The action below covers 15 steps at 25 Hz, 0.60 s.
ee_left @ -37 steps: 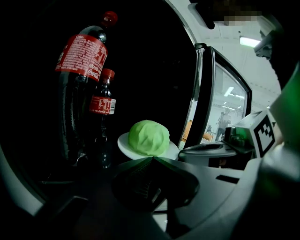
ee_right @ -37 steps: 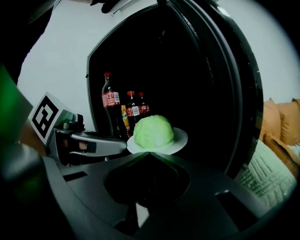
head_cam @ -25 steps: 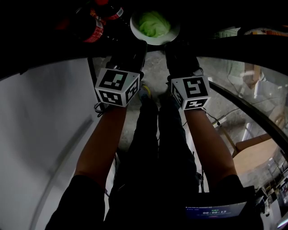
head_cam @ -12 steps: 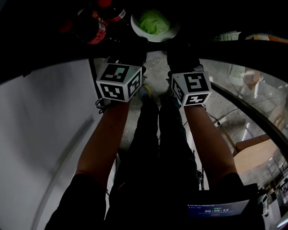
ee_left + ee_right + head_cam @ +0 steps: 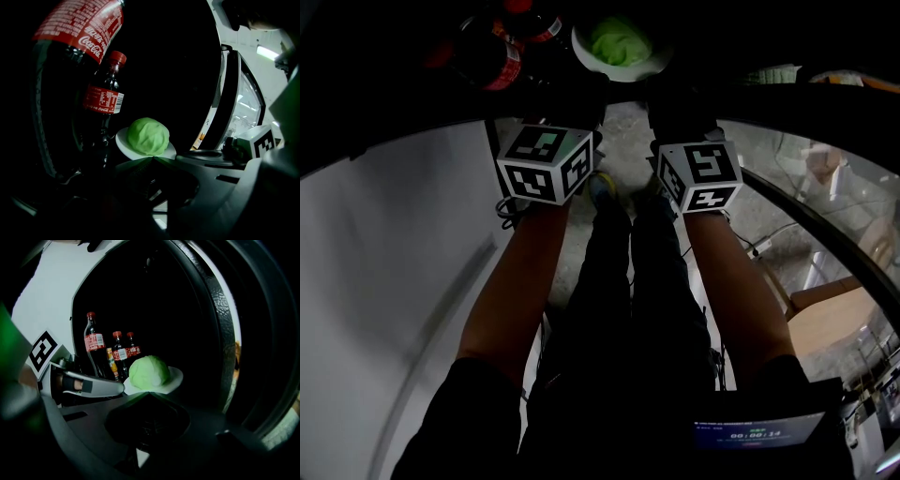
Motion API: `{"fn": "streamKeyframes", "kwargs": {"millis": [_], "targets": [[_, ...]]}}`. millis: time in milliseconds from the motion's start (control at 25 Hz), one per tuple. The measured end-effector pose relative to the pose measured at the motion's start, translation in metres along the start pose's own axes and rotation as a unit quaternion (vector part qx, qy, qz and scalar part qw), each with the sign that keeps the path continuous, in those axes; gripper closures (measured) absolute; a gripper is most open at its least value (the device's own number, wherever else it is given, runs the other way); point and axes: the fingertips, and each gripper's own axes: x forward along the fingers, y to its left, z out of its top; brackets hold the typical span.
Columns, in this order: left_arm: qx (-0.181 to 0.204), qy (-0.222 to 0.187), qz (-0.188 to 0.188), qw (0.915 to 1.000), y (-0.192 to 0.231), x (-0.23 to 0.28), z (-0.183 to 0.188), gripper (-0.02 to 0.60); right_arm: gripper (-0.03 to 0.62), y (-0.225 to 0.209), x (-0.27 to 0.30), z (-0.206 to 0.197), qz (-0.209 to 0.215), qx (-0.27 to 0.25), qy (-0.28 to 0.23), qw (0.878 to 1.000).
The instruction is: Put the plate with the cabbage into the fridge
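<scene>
A white plate [image 5: 654, 64] carrying a pale green cabbage [image 5: 617, 42] sits at the top of the head view, inside the dark fridge. My left gripper [image 5: 589, 86] meets the plate's near left rim, and my right gripper [image 5: 662, 89] meets its near right rim. In the left gripper view the jaws close to a point [image 5: 152, 159] at the plate's [image 5: 122, 143] edge, under the cabbage [image 5: 148, 136]. In the right gripper view the jaws also come together [image 5: 147, 394] at the plate's [image 5: 175, 375] rim, below the cabbage [image 5: 148, 372]. Darkness hides the fingertips.
Cola bottles [image 5: 492, 56] stand left of the plate; a large one [image 5: 70, 70] and a small one [image 5: 105, 105] are close by my left gripper. Several bottles [image 5: 119, 355] line the back. The open glass door [image 5: 232, 108] and its frame [image 5: 220, 324] are on the right.
Both grippers and the plate have moved slightly forward, deeper into the fridge. Their hold on the plate looks unchanged.
</scene>
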Motion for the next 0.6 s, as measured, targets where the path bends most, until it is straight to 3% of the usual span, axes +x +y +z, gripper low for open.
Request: {"fn": "streamKeyframes", "kwargs": {"millis": [480, 600], "targets": [[0.024, -0.016, -0.001, 0.9996, -0.004, -0.013, 0.004, 0.578, 0.589, 0.004, -0.009, 0.008, 0.001, -0.012, -0.008, 1.0], [0.045, -0.026, 0.003, 0.9986, -0.007, -0.027, 0.017, 0.578, 0.589, 0.009, -0.018, 0.02, -0.001, -0.013, -0.014, 1.0]]}}
